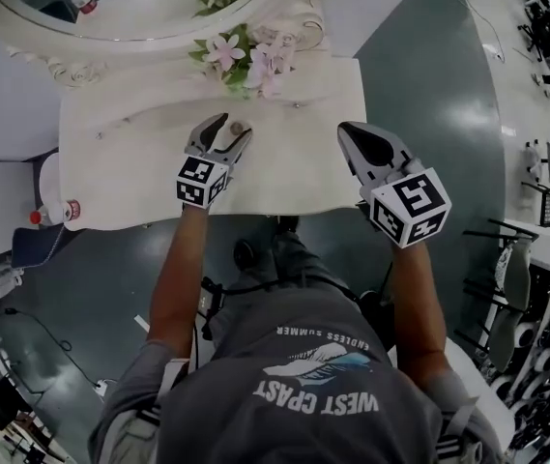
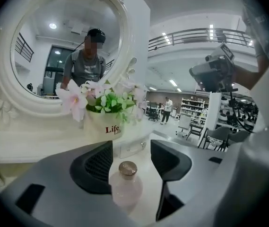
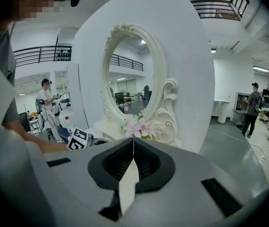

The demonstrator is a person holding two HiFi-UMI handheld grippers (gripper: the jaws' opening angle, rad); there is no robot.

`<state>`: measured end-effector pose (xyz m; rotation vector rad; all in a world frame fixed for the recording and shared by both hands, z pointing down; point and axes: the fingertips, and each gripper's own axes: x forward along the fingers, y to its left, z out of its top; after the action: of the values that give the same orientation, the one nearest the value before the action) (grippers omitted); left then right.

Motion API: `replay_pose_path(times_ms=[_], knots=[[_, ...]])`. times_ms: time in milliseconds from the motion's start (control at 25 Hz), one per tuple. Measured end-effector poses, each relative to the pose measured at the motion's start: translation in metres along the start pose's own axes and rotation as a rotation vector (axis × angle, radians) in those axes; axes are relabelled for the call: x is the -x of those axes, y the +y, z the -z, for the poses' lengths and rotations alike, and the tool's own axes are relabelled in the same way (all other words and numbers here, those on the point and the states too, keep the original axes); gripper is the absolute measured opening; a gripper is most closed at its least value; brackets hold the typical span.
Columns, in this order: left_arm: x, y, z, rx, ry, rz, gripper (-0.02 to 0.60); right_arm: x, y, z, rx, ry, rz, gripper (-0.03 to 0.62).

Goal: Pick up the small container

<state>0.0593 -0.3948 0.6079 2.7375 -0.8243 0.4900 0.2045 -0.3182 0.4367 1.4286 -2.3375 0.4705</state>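
The small container (image 2: 126, 186) is a pale pink bottle with a bronze cap, standing upright on the white dressing table (image 1: 139, 182). My left gripper (image 2: 131, 151) is open around it: the bottle stands between the two jaws, close to the left pad, with a clear gap to the right pad. In the head view the left gripper (image 1: 224, 130) sits at mid-table, the bottle's cap (image 1: 237, 127) just showing between its fingers. My right gripper (image 1: 351, 131) hovers over the table's right part, shut and holding nothing; in the right gripper view its jaws (image 3: 133, 142) meet in a line.
A white pot of pink flowers (image 2: 105, 123) stands just beyond the bottle, in front of the ornate oval mirror (image 1: 130, 8). The table's front edge (image 1: 207, 216) is near my body. A red-capped bottle (image 1: 57, 211) lies on a low surface to the left.
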Motion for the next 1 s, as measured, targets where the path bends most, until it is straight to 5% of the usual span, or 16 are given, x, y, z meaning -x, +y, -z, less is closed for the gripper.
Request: replay_pose_path(times_ms=[440, 720, 1000], knots=[[-0.035, 0.009, 0.035, -0.026, 0.048, -0.055, 0.259, -0.012, -0.013, 0.02, -0.021, 0.046, -0.006, 0.026], [-0.04, 0.009, 0.043, -0.127, 0.036, -0.111, 0.142, -0.014, -0.017, 0.027, -0.033, 0.058, -0.007, 0.026], [-0.033, 0.01, 0.041, -0.153, 0.054, -0.158, 0.133, -0.012, -0.008, 0.022, -0.032, 0.047, -0.017, 0.026]])
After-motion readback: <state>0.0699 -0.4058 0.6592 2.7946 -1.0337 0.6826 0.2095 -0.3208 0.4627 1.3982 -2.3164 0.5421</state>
